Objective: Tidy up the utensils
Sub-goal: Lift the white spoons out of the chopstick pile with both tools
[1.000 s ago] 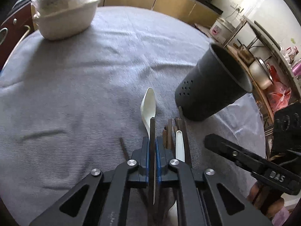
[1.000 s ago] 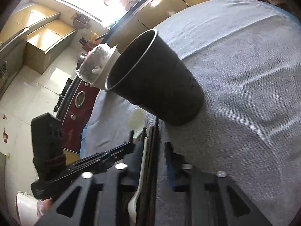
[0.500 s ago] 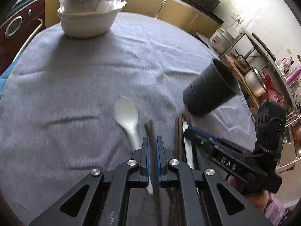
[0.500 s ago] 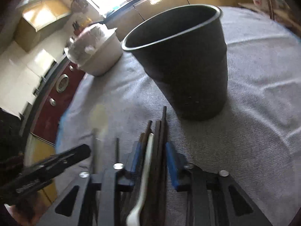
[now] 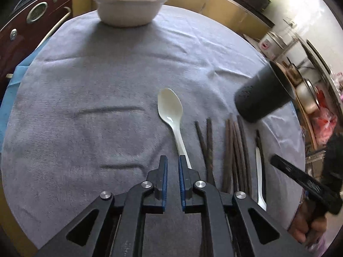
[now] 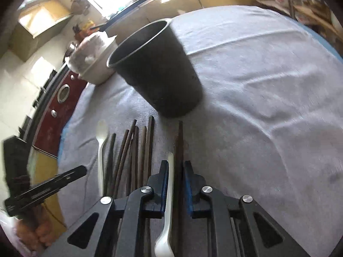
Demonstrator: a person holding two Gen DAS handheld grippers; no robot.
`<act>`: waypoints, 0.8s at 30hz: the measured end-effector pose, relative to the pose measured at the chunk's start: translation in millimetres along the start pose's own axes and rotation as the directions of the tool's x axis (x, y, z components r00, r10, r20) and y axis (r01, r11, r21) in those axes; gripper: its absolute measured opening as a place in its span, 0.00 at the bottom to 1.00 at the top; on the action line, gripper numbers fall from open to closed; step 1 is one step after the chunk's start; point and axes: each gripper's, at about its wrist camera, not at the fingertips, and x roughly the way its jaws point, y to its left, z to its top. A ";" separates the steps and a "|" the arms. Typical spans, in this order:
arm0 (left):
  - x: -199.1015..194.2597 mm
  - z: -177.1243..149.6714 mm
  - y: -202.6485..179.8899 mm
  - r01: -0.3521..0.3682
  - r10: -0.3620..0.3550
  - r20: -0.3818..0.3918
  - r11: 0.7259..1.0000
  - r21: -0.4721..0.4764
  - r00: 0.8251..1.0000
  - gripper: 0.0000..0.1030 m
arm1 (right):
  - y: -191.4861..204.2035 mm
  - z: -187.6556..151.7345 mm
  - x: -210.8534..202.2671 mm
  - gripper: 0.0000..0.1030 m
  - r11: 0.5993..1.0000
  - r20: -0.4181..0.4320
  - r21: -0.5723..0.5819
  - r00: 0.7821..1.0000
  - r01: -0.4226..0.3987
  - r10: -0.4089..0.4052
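Note:
A white plastic spoon lies on the grey cloth just ahead and right of my left gripper, whose jaws stand slightly apart with nothing between them. Several dark chopsticks lie to its right. A black utensil holder stands beyond them; it also shows in the right wrist view. My right gripper stands over a second white spoon and a dark chopstick, both between its jaws, which have a small gap. More chopsticks lie to the left.
A white bowl holding white wrapped stuff sits at the far edge of the round table. Wooden cabinets and a dark red appliance lie beyond the table. Pots stand on a rack at the right.
The left gripper has let go of the chopstick, opened slightly and pulled back. The right gripper has moved over the second spoon and a chopstick.

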 end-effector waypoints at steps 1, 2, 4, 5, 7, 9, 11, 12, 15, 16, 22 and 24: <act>0.8 2.5 -0.4 -0.003 0.003 -0.001 1.000 -0.006 1.000 0.11 | 2.0 -1.1 -7.7 0.20 1.000 0.017 -0.011 1.000 -0.014 0.014; 2.3 5.2 -0.7 -0.006 0.006 -0.002 1.000 -0.010 1.000 0.12 | 3.8 -2.4 -13.8 0.20 1.000 0.030 -0.026 0.999 -0.014 0.014; 6.5 13.0 -2.4 -0.023 0.023 -0.003 1.000 -0.019 1.000 0.20 | 12.3 -5.1 -20.1 0.23 0.997 0.022 -0.067 0.999 -0.026 0.027; 8.4 17.8 -2.8 -0.036 0.036 0.002 0.999 -0.023 0.999 0.22 | 16.2 -8.3 -20.6 0.23 0.995 -0.007 -0.088 0.999 -0.047 0.047; 12.5 27.6 -3.8 -0.050 0.051 0.010 0.998 -0.036 0.999 0.24 | 24.3 -14.5 -16.9 0.23 0.992 -0.060 -0.108 0.997 -0.060 0.054; 18.4 35.2 -6.1 -0.046 0.047 0.001 0.998 -0.041 0.999 0.24 | 28.4 -21.3 -8.4 0.22 0.992 -0.121 -0.112 0.992 -0.059 0.045; 25.5 41.2 -8.8 -0.062 0.062 -0.013 0.997 -0.033 0.998 0.24 | 24.8 -27.9 -0.8 0.22 0.995 -0.180 -0.092 0.983 -0.041 0.024; 29.9 43.4 -9.0 -0.074 0.073 -0.022 0.997 -0.032 0.997 0.24 | 22.3 -30.4 -0.7 0.21 0.995 -0.182 -0.093 0.983 -0.032 0.015; 36.6 47.6 -8.0 -0.089 0.089 -0.018 0.995 -0.037 0.996 0.24 | 22.2 -30.0 -4.0 0.18 0.994 -0.180 -0.112 0.984 -0.015 -0.006; 37.5 49.8 -8.0 -0.096 0.095 -0.024 0.995 -0.036 0.995 0.24 | 23.8 -28.5 -4.5 0.18 0.993 -0.178 -0.116 0.984 0.002 -0.023; 38.8 53.0 -6.7 -0.101 0.101 0.005 0.995 -0.005 0.995 0.17 | 20.4 -30.5 -4.5 0.18 0.991 -0.210 -0.130 0.977 0.007 -0.035; 39.7 52.1 -5.6 -0.103 0.103 0.015 0.995 0.003 0.995 0.08 | 22.5 -29.2 -1.1 0.18 0.988 -0.197 -0.155 0.980 0.011 -0.042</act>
